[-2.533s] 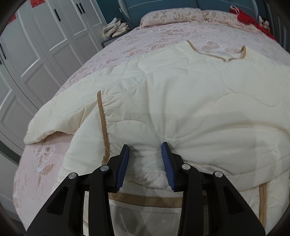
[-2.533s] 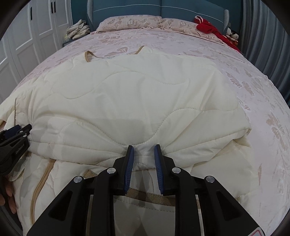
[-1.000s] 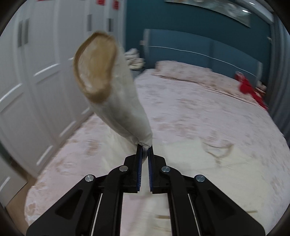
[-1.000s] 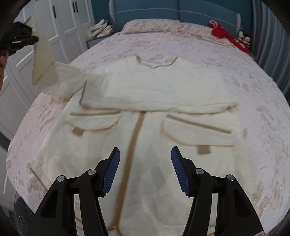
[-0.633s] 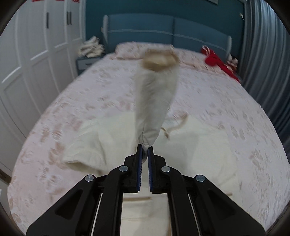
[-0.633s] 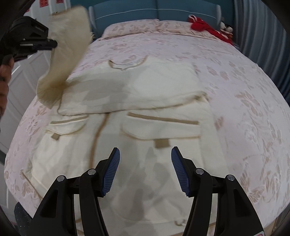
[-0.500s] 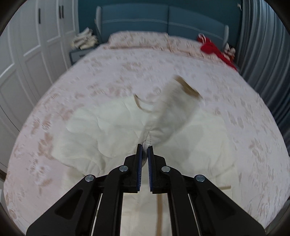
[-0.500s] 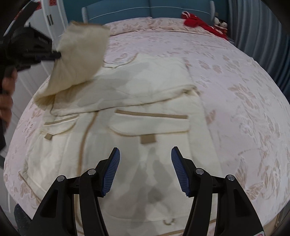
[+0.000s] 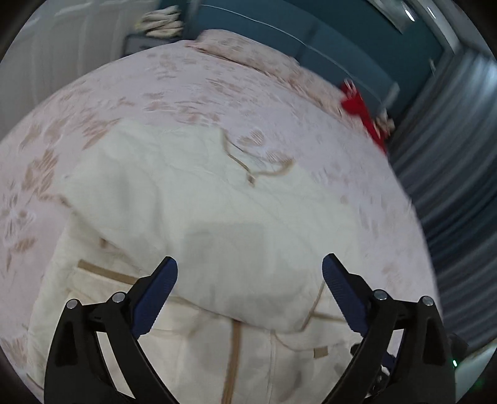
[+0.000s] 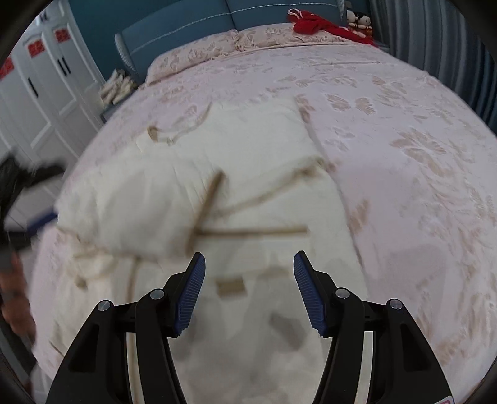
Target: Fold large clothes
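A: Where the left gripper [image 9: 248, 286] was pinching the sleeve half a second ago, what is it doing now?

B: It let go. Its jaws are wide apart and nothing is between them. The blue pads [image 9: 155, 298] hang over the coat [image 9: 242, 199].

A: Where did the sleeve go?

B: The sleeve [image 9: 192, 223] is not up in the air any more. It lies flat across the front of the coat, like a puffy bump. In the right view its brown cuff [image 10: 206, 206] sits near the middle of the coat [image 10: 248, 174], just past the pocket [image 10: 251, 236].

A: And the coat?

B: It is spread out on the pink bed [image 10: 403, 130], front side up, with the neck toward the pillows [image 10: 217, 46]. A brown strip [image 9: 231, 363] runs down its middle.

A: Is the right gripper [image 10: 248, 289] holding anything?

B: No. Its jaws are wide apart like before, and they hang over the near part of the coat. You can see a little brown tab [image 10: 230, 286] between them.

A: Can you see one gripper from the other one?

B: Yes. In the right view the left gripper [image 10: 40, 214] is a dark blur at the left edge. It is lower than it was. The hand is too blurry to make out.

A: Anything else?

B: Red clothes [image 10: 323, 23] lie by the pillows. White doors [image 10: 46, 87] are on the left.
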